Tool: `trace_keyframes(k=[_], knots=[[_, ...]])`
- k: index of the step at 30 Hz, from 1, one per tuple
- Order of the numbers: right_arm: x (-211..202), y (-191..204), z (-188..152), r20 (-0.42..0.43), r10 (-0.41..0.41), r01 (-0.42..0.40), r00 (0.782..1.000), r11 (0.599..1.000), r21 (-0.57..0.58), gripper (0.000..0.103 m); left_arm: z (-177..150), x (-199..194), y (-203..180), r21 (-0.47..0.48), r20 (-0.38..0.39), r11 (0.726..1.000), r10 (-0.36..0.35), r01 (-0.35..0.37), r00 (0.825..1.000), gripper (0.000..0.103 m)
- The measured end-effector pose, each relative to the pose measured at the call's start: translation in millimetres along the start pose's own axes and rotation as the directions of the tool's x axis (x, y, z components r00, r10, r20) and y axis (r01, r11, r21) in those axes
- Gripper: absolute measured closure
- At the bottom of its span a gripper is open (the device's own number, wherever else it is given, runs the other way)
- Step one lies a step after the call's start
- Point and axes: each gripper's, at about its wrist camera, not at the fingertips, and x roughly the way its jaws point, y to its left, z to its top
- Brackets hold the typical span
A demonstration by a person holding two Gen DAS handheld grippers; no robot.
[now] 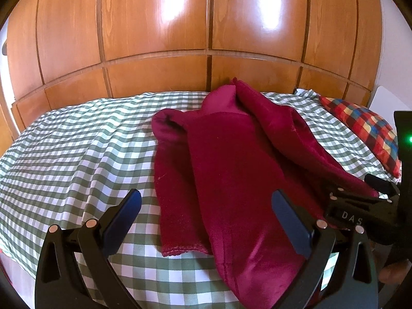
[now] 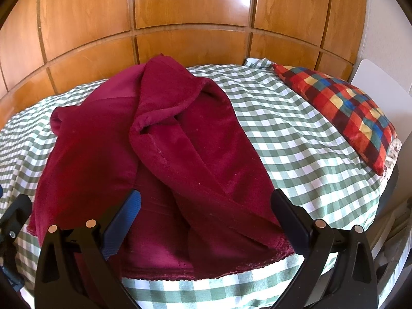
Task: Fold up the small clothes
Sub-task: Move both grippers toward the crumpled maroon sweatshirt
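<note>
**Count of things on the bed**

One burgundy fleece garment [image 2: 164,139] lies on one bed [image 2: 296,139] covered with a green-and-white checked sheet. One multicoloured plaid pillow [image 2: 345,108] sits at the bed's right end. Two claws are in view: the left claw [image 1: 206,221] and the right claw [image 2: 206,221], each with two fingers.

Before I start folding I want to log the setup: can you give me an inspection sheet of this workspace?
Surface: bed under a green checked sheet, wrinkled.
Job's things: one crimson fleece garment, rumpled, partly folded over itself, hem nearest.
Clutter: plaid pillow at the far right corner.
Tongs: left tongs open, over the garment's near edge; right tongs open, over the hem; neither grips.
Cables: nothing seen.
Surroundings: wooden wardrobe doors behind the bed.
</note>
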Motion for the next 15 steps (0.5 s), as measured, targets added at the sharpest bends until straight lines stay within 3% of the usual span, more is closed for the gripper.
trace_keyframes(k=[15], knots=[[0.3, 2.2, 0.6, 0.001, -0.002, 0.002, 1.000, 1.000, -0.005, 0.003, -2.3, -3.6, -4.9, 0.029, 0.001, 0.999, -0.046, 0.046, 0.999, 0.002]])
